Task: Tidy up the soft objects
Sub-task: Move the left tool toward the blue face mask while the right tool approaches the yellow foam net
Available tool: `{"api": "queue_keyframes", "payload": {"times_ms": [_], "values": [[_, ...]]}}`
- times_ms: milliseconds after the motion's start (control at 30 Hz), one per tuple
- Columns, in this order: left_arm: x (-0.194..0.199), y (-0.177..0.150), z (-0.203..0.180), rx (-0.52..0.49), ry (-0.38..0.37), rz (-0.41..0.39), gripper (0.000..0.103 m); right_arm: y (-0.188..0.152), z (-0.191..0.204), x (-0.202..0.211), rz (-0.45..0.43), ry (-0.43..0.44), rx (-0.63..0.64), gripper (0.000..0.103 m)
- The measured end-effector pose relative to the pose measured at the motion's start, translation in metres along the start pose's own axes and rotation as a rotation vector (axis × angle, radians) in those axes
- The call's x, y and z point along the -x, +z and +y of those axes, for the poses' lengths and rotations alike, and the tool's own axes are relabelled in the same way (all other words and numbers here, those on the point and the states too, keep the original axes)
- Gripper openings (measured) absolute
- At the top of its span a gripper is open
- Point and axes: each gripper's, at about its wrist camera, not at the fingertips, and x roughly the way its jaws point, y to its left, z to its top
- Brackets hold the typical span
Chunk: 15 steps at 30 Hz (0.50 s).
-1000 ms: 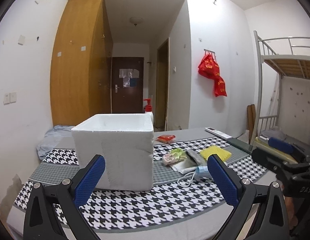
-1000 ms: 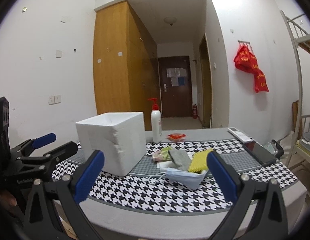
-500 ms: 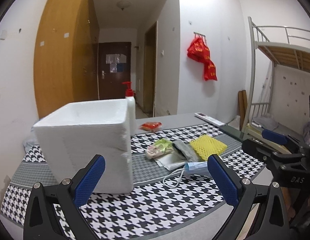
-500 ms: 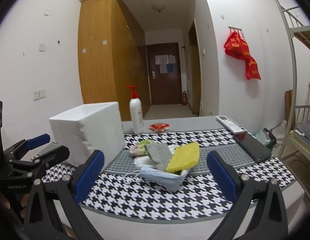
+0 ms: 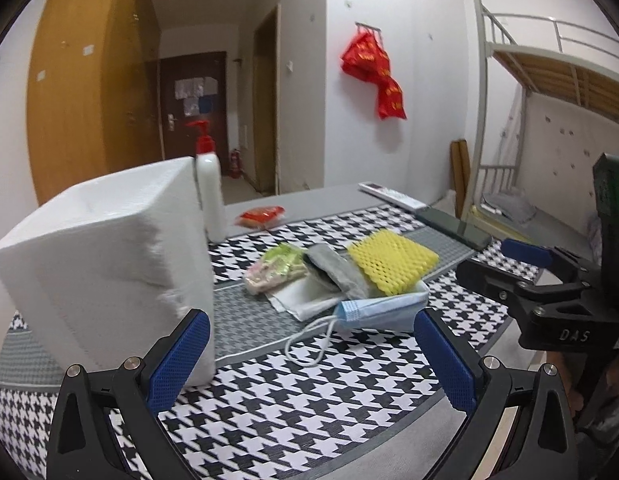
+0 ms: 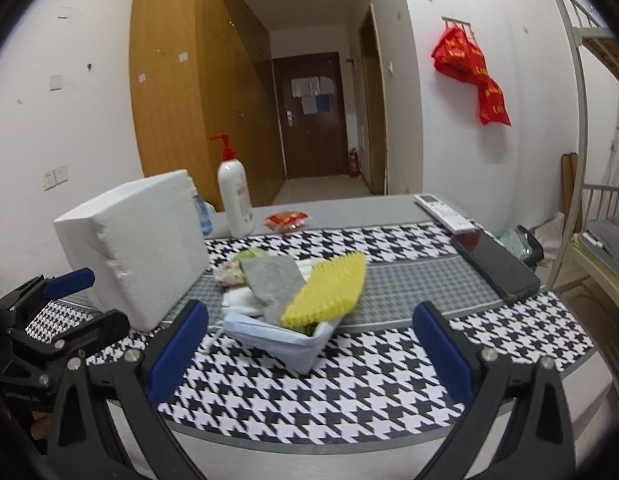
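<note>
A white foam box [image 5: 105, 264] fills the left of the left wrist view, standing on the table [image 5: 309, 392] with its houndstooth cloth; its near corner sits just behind the left finger pad of the left gripper [image 5: 311, 360]. Behind the box stands a white pump bottle [image 5: 210, 196] with a red head, and beside it at centre frame lies a small red packet [image 5: 260, 216]. Toward the right edge of the table are a white remote [image 6: 443, 212] and a dark phone [image 6: 495, 266], end to end.

The soft things lie in one heap at the middle of both views, right of the box and apart from it. A yellow foam net [image 5: 391, 260] lies on top at the right, overlapping a grey cloth [image 5: 335, 272]; left of these is a green and pink pouch [image 5: 275, 268], with white cloth [image 5: 305, 300] under them. A blue face mask [image 5: 379, 312] lies along the near edge of the heap, its white ear loop trailing onto the cloth.

The left gripper is spread wide and holds nothing, the mask lying beyond and between its blue pads. The right gripper [image 6: 309, 358] is likewise wide apart and empty, the heap just beyond its fingers.
</note>
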Motion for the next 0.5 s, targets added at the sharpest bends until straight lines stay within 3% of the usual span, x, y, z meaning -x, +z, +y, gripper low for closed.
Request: {"api": "queue_keyframes", "payload": {"times_ms": [500], "values": [[-0.05, 0.01, -0.016, -0.09, -0.085, 0.13, 0.102, 0.003, -0.024, -0.031, 0.067, 0.005, -0.039, 0.103]]}}
